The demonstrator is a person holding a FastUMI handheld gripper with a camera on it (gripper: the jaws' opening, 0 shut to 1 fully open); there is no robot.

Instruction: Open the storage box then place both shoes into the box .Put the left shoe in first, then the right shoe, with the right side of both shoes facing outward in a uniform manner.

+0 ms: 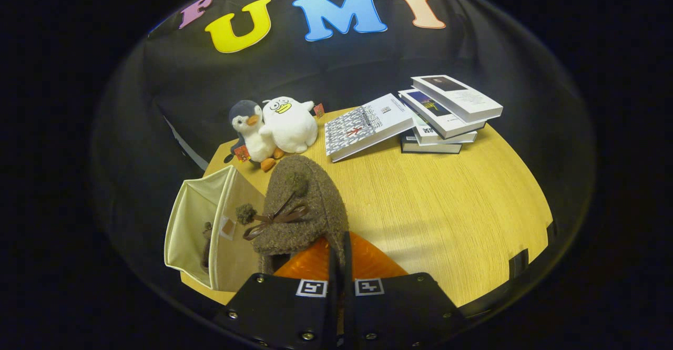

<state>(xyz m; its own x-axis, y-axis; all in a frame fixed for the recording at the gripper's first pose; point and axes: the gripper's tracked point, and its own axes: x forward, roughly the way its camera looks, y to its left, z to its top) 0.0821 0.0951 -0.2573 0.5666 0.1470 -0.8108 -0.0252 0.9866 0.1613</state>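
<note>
Gripping a brown shoe (305,208) by its rim, claw (340,258) clenched, beside the open storage box (197,218) | risk: thin pinch slips, shoe drops on surface (447,208)

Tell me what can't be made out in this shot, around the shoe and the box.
- Gripper, gripper view: fingers close together on the brown fuzzy shoe; the shoe's rear edge hides the contact.
- Storage box: a dark shape sits inside, too shadowed and small to identify; the opened flap covers the rest.
- Shoe's sole and far side: turned away, so left or right is unclear.
- Book stack: cover text too small.
</note>
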